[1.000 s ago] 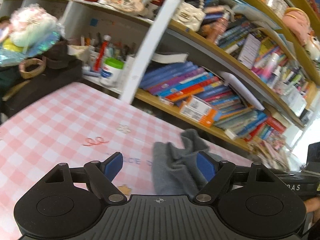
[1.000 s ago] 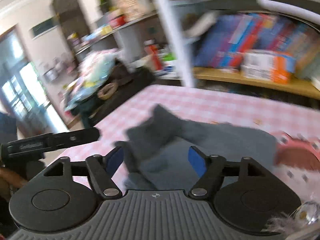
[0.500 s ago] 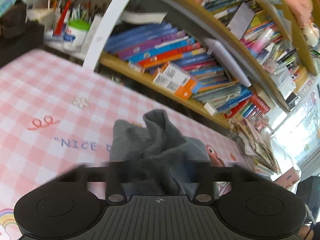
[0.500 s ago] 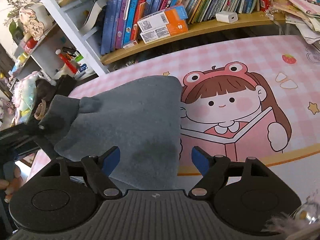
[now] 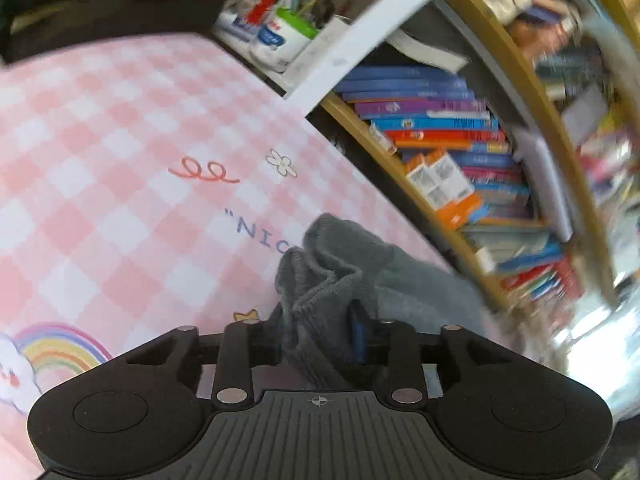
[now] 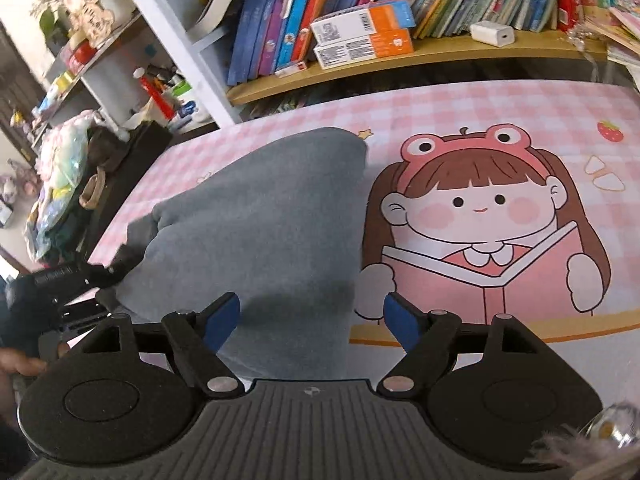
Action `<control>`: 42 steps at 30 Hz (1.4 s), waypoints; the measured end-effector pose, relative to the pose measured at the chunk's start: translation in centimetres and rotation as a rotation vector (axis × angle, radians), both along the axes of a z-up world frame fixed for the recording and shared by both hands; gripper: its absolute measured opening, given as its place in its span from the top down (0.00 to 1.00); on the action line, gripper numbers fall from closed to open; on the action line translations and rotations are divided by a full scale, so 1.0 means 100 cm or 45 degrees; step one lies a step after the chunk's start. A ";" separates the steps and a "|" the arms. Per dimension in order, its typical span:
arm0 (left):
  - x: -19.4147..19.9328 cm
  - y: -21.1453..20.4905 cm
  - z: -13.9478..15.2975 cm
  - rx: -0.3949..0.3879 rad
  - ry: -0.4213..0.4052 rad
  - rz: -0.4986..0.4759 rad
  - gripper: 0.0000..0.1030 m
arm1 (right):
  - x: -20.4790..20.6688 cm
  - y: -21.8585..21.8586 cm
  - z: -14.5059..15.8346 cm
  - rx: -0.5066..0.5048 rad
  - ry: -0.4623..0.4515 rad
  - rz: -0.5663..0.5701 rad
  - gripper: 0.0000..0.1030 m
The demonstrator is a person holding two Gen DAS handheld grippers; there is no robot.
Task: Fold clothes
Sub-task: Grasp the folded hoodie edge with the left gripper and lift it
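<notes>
- Pink checked table mat spread across most of both views, printed with a cartoon girl reading a book at 3 o'clock of the right wrist view.
- Crowded bookshelf along the far edge at 12 o'clock, packed with upright and leaning books.
- Grey knitted garment lying on the mat at centre of the right wrist view, mostly flat, one end bunched toward 9 o'clock.
- Right gripper low at 6 o'clock, jaws spread wide over the near edge of the cloth, pressing on nothing.
- Left gripper at 6 o'clock of its own view, jaws opening, a gathered fold of the grey cloth between them; also visible in the right wrist view at 9 o'clock, at the bunched end.
- Blue pad against the crumpled knit on one side; other pad hidden by fabric.
- Likely step: laying the gathered end down to form a fold.
- Risk: soft knit slumping into a lump as the jaws let go, leaving a crooked fold.
- Risk: fabric snagging on a pad and dragging the flat part out of line.
</notes>
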State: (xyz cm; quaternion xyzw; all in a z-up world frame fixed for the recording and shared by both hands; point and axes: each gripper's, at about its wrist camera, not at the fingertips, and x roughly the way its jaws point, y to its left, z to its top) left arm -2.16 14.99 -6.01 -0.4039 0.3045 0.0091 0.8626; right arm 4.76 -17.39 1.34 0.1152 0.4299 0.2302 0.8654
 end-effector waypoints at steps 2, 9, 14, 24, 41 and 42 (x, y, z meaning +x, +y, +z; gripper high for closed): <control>-0.007 0.006 0.004 -0.024 -0.025 0.027 0.56 | 0.000 0.000 0.000 0.004 0.000 0.000 0.25; -0.017 0.015 0.001 -0.159 -0.014 0.080 0.32 | 0.000 -0.001 -0.001 0.010 0.005 -0.016 0.25; -0.014 0.012 -0.004 -0.234 -0.008 0.059 0.58 | -0.002 0.001 0.000 0.000 -0.002 -0.003 0.25; -0.009 0.005 0.003 -0.106 0.027 0.021 0.85 | -0.002 0.000 0.000 0.001 0.003 -0.011 0.24; -0.020 -0.006 0.017 -0.043 0.045 -0.070 0.23 | 0.004 -0.010 -0.009 0.109 0.079 -0.063 0.24; -0.017 -0.007 0.014 -0.046 0.062 -0.083 0.23 | 0.005 -0.012 -0.011 0.126 0.094 -0.074 0.24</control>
